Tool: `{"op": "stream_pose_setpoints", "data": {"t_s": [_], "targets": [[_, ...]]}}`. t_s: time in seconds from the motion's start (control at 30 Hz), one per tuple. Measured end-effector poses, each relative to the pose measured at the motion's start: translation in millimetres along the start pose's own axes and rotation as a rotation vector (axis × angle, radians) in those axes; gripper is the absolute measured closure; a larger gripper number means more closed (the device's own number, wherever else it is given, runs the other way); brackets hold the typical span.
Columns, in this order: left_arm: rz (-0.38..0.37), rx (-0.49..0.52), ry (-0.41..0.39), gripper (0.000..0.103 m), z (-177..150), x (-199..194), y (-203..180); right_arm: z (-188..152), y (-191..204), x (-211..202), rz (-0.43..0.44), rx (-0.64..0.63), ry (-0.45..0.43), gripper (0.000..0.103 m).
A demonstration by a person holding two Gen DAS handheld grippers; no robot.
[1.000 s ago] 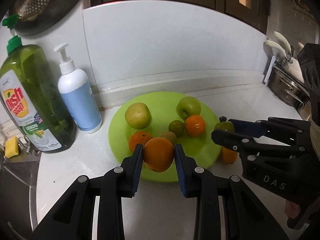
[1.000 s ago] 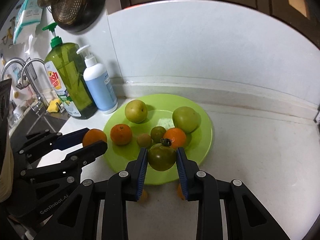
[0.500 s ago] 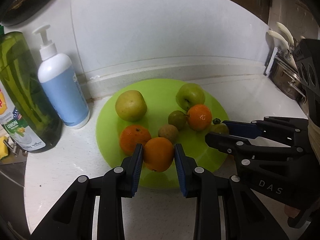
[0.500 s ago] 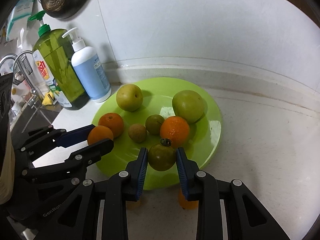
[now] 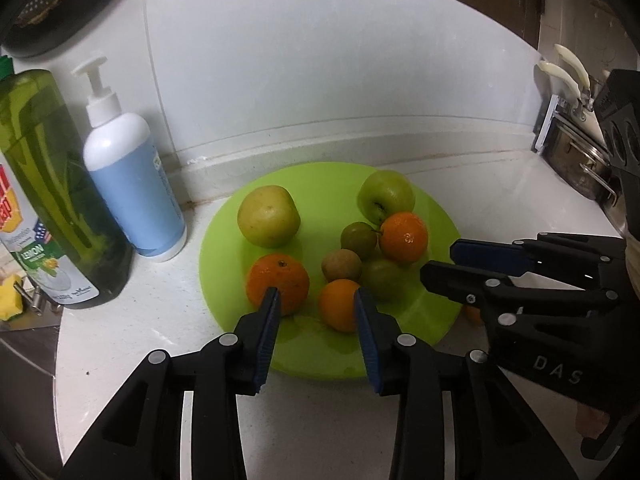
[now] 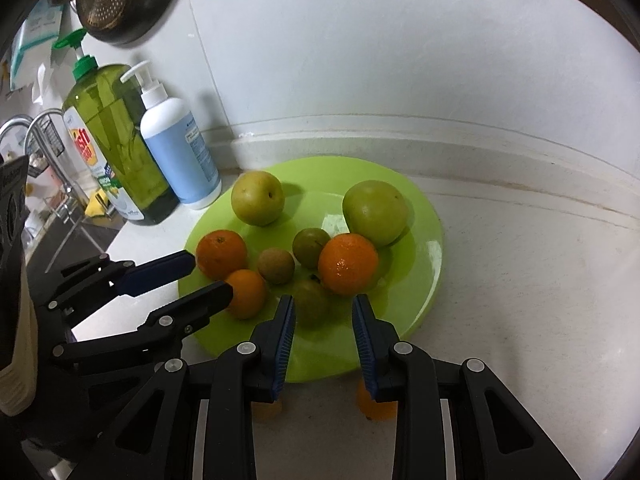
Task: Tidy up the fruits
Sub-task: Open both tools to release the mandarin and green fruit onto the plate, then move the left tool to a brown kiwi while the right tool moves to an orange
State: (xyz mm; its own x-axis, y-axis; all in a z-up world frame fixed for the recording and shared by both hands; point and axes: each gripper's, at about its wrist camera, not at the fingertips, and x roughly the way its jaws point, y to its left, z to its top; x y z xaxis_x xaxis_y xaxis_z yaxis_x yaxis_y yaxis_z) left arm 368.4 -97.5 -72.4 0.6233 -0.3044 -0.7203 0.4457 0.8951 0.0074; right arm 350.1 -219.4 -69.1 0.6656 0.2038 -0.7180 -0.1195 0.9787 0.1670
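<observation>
Plate, lime green, round, on white tabletop near the wall. Contents: yellow-green pear-like fruit at back left; green apple at back right; mandarin touching the apple; second mandarin at front left; small green plum and brownish round fruit at centre; green tomato and orange at the front. Left gripper: jaws have just been opening and stand part open around the orange, which rests on the plate; the left pad is clear of it, the right pad just beside it. Right gripper: jaws narrowly apart, gripping nothing; the green tomato lies on the plate at its fingertips, with bare plate showing between it and the right pad. Further orange on the tabletop just off the rim, under the right gripper. Beside the plate, left: blue-and-white pump bottle, green dish-soap bottle.
</observation>
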Motion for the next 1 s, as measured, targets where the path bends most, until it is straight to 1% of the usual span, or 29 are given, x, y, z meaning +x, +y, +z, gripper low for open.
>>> {"op": "stream_pose_setpoints", "data": {"t_s": [0.13,0.3,0.4,0.53,0.6,0.63,0.7,0.83,1.0], "targets": [[0.01,-0.003,-0.018,0.061,-0.6,-12.8,1.9,-2.7,0.0,-14.0,-0.003,0.013,-0.024,0.072],[0.021,0.004,-0.058,0.055,0.9,-35.2,-4.5,-5.8,-1.3,-34.1,-0.014,0.024,-0.058,0.072],[0.02,0.013,-0.088,0.048,1.7,-49.4,-9.8,-7.2,-2.7,-47.2,-0.025,0.021,-0.081,0.067],[0.032,0.026,-0.131,0.041,1.4,-67.4,-18.1,-9.0,-4.2,-62.7,-0.037,0.01,-0.108,0.065],[0.038,0.029,-0.145,0.038,0.2,-74.8,-21.3,-10.3,-5.2,-69.4,-0.04,0.005,-0.119,0.06],[0.04,0.028,-0.147,0.037,0.4,-76.4,-22.8,-11.0,-5.7,-71.6,-0.041,0.002,-0.125,0.057],[0.044,0.024,-0.146,0.037,-1.4,-79.1,-25.0,-12.5,-6.3,-74.7,-0.047,-0.005,-0.13,0.056],[0.039,0.015,-0.124,0.037,-6.9,-77.6,-30.2,-17.3,-9.6,-77.4,-0.051,-0.005,-0.128,0.055],[0.025,0.031,-0.097,0.038,-17.7,-70.5,-38.5,-27.0,-15.4,-71.8,-0.046,-0.005,-0.101,0.055]]}}
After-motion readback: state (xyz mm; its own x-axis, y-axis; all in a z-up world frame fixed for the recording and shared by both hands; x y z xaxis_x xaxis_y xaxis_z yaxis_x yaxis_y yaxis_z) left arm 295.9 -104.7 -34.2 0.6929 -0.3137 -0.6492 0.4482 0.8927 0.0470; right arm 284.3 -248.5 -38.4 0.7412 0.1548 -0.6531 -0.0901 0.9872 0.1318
